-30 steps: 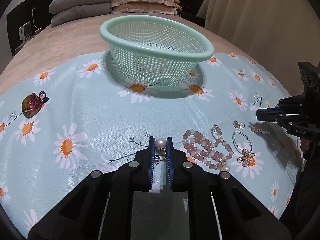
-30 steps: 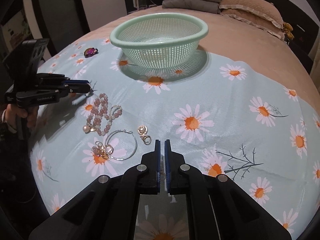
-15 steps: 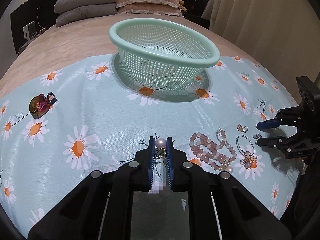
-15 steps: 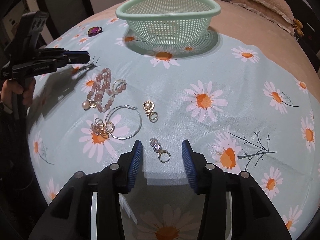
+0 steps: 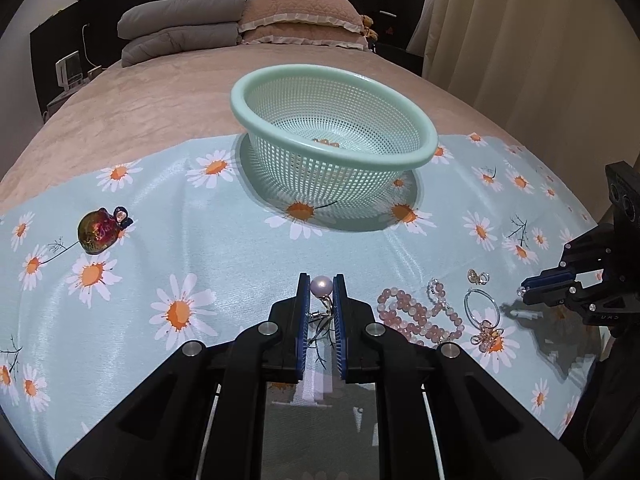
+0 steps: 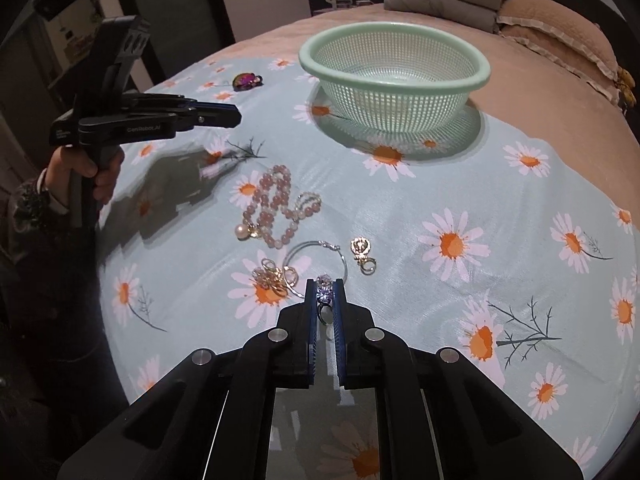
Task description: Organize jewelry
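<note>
Now both grippers are clenching pieces above the bed, left gripper point(image 5: 321, 294) holding a pearl earring point(image 5: 321, 286), right gripper point(image 6: 325, 294) a crystal ring point(image 6: 325, 293), while bracelet point(image 6: 269, 210), hoop point(image 6: 316, 264) and brooch point(image 5: 98, 231) are lying outside the nearly empty basket point(image 5: 416, 156).

Grey folded blankets point(image 5: 182, 26) and frilled beige pillows point(image 5: 302, 20) lie at the bed's headboard point(image 5: 72, 14), beside curtains point(image 5: 528, 40).
</note>
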Demonstrator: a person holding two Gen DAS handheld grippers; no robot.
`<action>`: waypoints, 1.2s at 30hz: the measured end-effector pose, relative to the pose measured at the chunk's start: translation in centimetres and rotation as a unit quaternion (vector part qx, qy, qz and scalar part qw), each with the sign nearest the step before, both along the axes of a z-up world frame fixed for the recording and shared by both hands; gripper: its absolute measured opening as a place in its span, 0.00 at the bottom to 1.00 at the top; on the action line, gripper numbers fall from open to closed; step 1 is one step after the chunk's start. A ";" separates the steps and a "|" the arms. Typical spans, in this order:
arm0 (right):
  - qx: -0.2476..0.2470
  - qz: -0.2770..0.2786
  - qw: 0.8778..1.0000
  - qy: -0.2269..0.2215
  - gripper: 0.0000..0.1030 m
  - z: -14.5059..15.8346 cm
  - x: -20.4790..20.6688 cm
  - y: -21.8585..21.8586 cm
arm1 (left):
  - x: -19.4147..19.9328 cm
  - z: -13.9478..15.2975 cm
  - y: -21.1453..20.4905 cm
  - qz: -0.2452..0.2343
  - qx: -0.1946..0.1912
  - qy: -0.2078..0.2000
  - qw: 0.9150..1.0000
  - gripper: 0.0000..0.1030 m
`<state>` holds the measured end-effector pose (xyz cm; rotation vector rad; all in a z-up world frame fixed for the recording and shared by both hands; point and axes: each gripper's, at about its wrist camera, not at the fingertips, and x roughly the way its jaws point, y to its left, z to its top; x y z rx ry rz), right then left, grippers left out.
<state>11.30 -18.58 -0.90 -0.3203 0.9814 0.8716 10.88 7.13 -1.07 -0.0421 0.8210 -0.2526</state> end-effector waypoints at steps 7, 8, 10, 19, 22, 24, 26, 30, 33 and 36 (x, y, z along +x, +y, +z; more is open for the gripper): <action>0.066 0.002 0.998 -0.017 0.07 3.0 0.7 -1.2 | 0.4 2.2 0.2 -0.004 -0.007 -0.017 1.000 0.12; 0.073 -0.001 0.997 -0.018 0.07 3.4 1.1 -1.2 | 0.6 2.4 0.2 -0.006 -0.006 -0.017 1.000 0.12; 0.084 -0.002 0.996 -0.018 0.07 3.9 1.8 -1.5 | 1.3 2.5 0.3 -0.010 -0.008 -0.010 1.000 0.12; 0.072 0.003 0.997 -0.037 0.07 6.5 6.7 1.0 | 5.4 4.3 0.0 -0.035 0.004 -0.012 0.999 0.12; 0.075 0.007 0.996 -0.051 0.07 7.4 8.8 2.5 | 6.9 6.2 -0.2 -0.042 0.007 -0.028 0.999 0.12; 0.079 0.004 0.995 -0.061 0.07 7.9 10.1 3.5 | 7.9 7.1 -0.4 -0.046 0.016 -0.037 0.998 0.12; 0.083 -0.001 0.994 -0.073 0.07 8.2 11.3 4.4 | 9.1 7.7 -0.8 -0.048 0.026 -0.042 0.998 0.12; 0.065 -0.067 0.990 -0.104 0.11 7.6 13.9 5.9 | 10.9 7.8 -1.7 -0.040 0.045 -0.042 0.997 0.21; 0.050 -0.107 0.988 -0.100 0.38 6.5 14.7 6.1 | 10.3 8.0 -1.7 -0.011 0.067 -0.071 0.995 0.79; 0.052 -0.109 0.986 -0.116 0.61 6.0 13.7 6.0 | 9.1 8.4 -1.1 0.000 0.067 -0.090 0.994 0.90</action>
